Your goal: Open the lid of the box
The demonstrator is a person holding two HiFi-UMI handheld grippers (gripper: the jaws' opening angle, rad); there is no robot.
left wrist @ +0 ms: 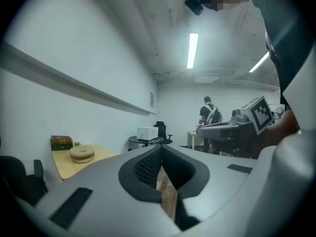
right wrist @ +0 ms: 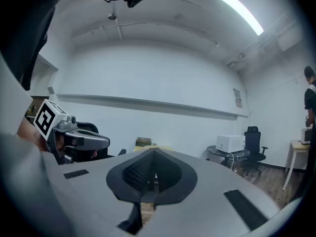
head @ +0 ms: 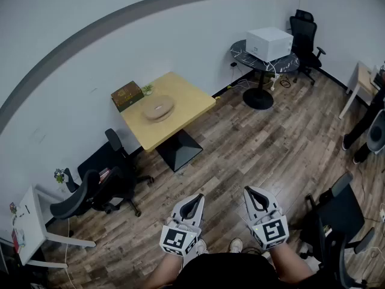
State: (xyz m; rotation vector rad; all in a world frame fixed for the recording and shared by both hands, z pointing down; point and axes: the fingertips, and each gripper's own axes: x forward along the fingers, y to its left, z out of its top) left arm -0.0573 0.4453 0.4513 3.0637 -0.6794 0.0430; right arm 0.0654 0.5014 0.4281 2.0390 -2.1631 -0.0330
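Note:
A dark green and brown box (head: 127,95) stands lid down at the far wall-side corner of a yellow table (head: 180,110), with a round tan wooden object (head: 159,109) beside it. Both grippers hang far from it, near my body over the wood floor. The left gripper (head: 195,198) and right gripper (head: 252,191) are both shut with nothing in them. In the left gripper view the box (left wrist: 61,142) is small at the far left, beyond the left gripper (left wrist: 159,151). In the right gripper view the box (right wrist: 143,141) shows just above the right gripper (right wrist: 154,152).
A white boxy appliance (head: 269,43) sits on a dark round table (head: 258,62) with a black chair (head: 304,35) behind. Black office chairs (head: 99,188) stand left of the yellow table, another chair (head: 337,221) at my right. A person (head: 367,128) stands at the right edge.

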